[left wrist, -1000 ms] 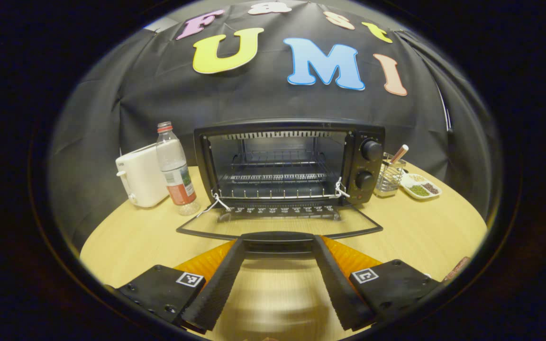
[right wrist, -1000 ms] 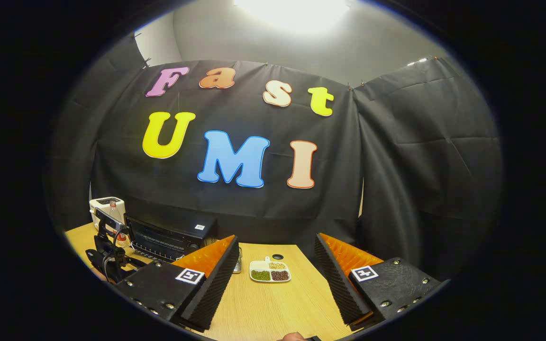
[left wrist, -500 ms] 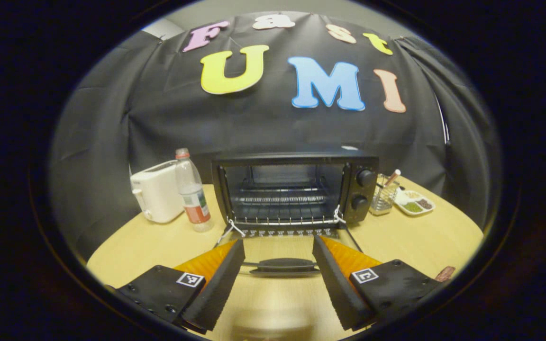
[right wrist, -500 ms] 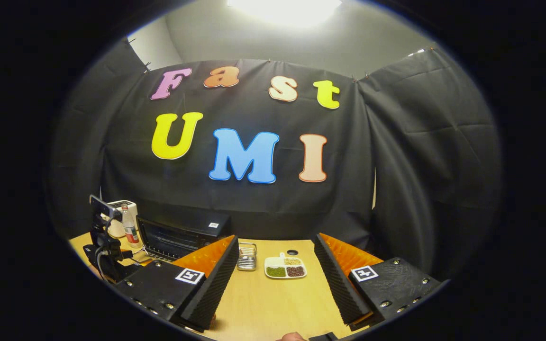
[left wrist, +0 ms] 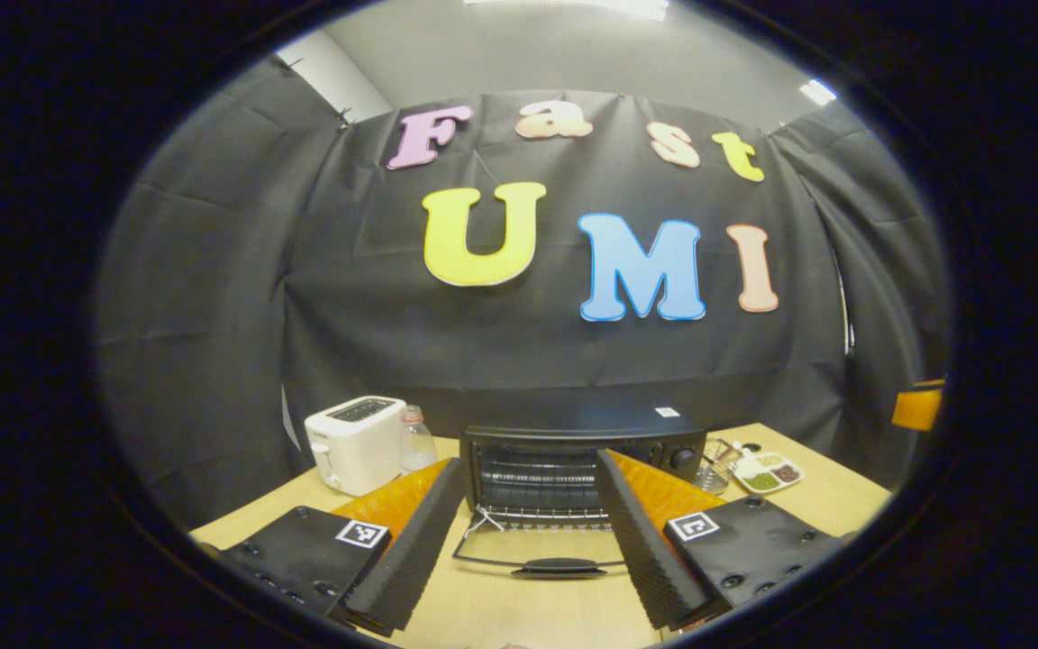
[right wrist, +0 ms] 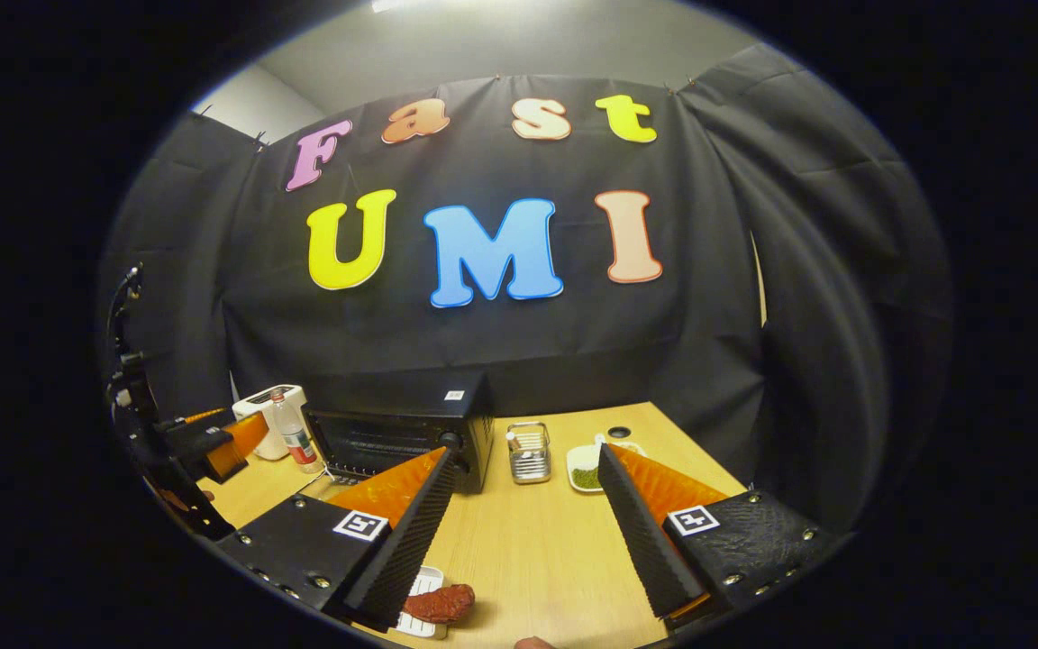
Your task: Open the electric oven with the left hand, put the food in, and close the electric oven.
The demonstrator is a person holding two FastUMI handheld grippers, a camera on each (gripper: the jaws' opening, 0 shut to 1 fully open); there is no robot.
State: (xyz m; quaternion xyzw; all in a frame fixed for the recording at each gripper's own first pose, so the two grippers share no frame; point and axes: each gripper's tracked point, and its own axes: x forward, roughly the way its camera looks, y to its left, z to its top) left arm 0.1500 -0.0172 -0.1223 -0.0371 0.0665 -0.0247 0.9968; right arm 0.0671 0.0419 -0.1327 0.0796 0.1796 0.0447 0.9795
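The black electric oven (left wrist: 573, 446) stands on the wooden table with its glass door (left wrist: 541, 545) folded down flat, and the wire rack inside is bare. My left gripper (left wrist: 528, 464) hangs open, back from the door handle (left wrist: 559, 566) and touching nothing. In the right gripper view the oven (right wrist: 397, 433) is at the left, and a reddish-brown piece of food (right wrist: 440, 602) lies on a small white tray (right wrist: 420, 622) near the table's front. My right gripper (right wrist: 526, 455) is open above the table, just right of the food. The left gripper (right wrist: 213, 446) shows far left.
A white toaster (left wrist: 355, 442) and a plastic bottle (left wrist: 414, 442) stand left of the oven. A wire utensil holder (right wrist: 530, 451) and a divided dish (right wrist: 587, 470) of beans sit to its right. A small round hole (right wrist: 618, 433) is in the tabletop behind them.
My left gripper has drawn back and up from the oven door handle, leaving the door down. The right gripper has tipped downward, bringing the food and its tray into sight.
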